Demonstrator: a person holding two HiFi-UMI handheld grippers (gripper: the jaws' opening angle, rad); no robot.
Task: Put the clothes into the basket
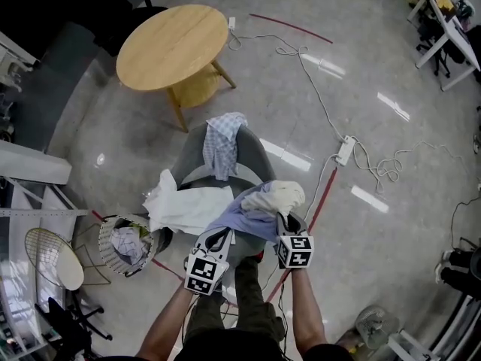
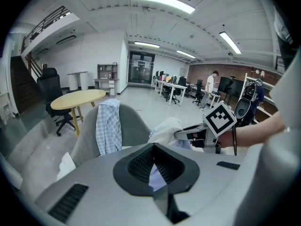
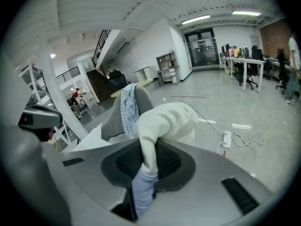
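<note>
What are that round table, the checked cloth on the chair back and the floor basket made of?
Round table: likely light wood or veneer, matt, with wooden legs. Checked cloth: thin woven fabric, blue and white, hanging in soft folds. Basket: perhaps wire or ribbed plastic, its wall showing thin upright ribs; too small to be sure.

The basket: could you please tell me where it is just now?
In the head view, the basket stands on the floor at lower left, just left of the grey chair and next to the white cloth.
</note>
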